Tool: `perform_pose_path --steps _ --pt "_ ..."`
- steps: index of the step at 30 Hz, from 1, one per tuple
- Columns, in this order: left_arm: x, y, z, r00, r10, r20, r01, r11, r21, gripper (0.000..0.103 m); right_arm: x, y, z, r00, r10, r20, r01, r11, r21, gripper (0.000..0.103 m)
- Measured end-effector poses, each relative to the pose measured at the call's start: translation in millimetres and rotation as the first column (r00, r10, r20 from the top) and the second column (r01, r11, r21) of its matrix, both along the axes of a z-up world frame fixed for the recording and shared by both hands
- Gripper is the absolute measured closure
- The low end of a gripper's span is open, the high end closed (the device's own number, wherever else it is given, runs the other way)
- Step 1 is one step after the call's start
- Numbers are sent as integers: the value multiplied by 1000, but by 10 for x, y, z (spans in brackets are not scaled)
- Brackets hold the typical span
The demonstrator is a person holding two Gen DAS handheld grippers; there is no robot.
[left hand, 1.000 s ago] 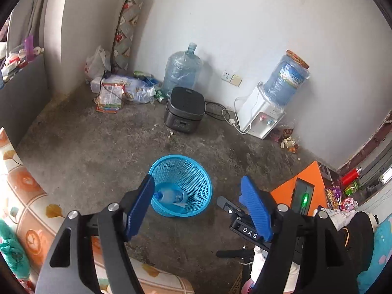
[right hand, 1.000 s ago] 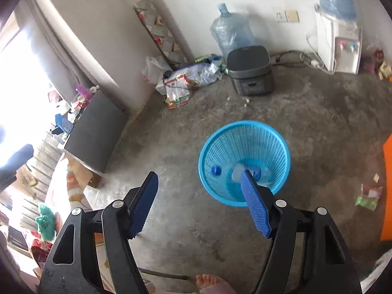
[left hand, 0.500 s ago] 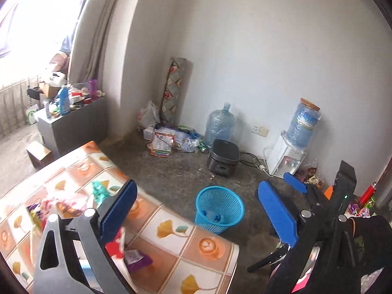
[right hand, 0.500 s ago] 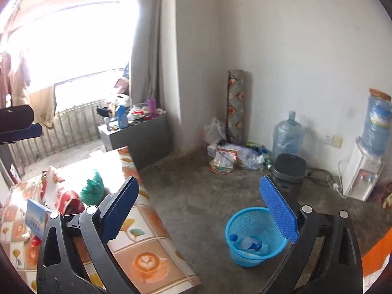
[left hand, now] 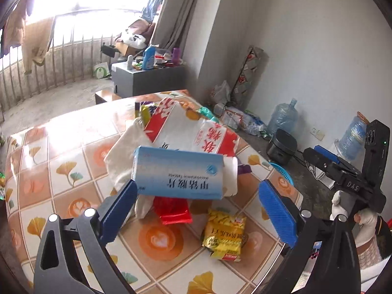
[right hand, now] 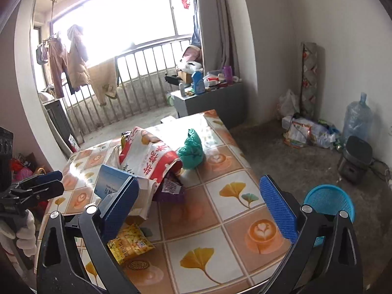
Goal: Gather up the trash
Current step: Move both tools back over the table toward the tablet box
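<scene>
Both claws, left (left hand: 196, 205) and right (right hand: 198, 201), stand wide apart and hold nothing, having just finished opening. Nearest on the worktop (left hand: 61, 152) lie a yellow packet (left hand: 224, 235) and red wrapper (left hand: 172, 210); a blue box (left hand: 178, 172) rests on crumpled bags (left hand: 186, 129). Grabbing the box could drag the loose pile off the edge. The basket (right hand: 328, 199) sits on the floor beyond, so a careless toss may miss.

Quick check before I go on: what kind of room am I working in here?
Most likely a lived-in room of a home beside a balcony: laundry hangs at barred railings, water jugs stand on the bare floor, and a table with a patterned cloth holds wrappers.
</scene>
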State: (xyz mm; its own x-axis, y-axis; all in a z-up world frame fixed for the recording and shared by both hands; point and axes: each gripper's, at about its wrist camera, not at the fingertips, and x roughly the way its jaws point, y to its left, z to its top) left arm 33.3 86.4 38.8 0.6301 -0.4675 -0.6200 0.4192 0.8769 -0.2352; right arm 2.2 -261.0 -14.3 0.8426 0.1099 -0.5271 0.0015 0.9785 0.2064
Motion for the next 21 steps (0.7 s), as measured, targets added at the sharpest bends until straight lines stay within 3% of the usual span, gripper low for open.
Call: perform_pose_path --steps 5,10,14,21 --pt "-29 133 -123 999 45 -19 -44 999 17 6 -85 276 -73 997 55 -52 -53 998 46 9" --pt "-43 76 -248 999 22 -31 -20 998 61 6 -46 418 -252 983 114 -145 -102 991 89 12" --pt "-5 4 -410 998 15 -58 -9 994 108 11 -3 546 -394 960 168 -226 -139 981 137 20" --pt "87 -22 -596 992 -12 -129 23 996 85 26 90 713 -568 901 232 -367 -164 964 208 40"
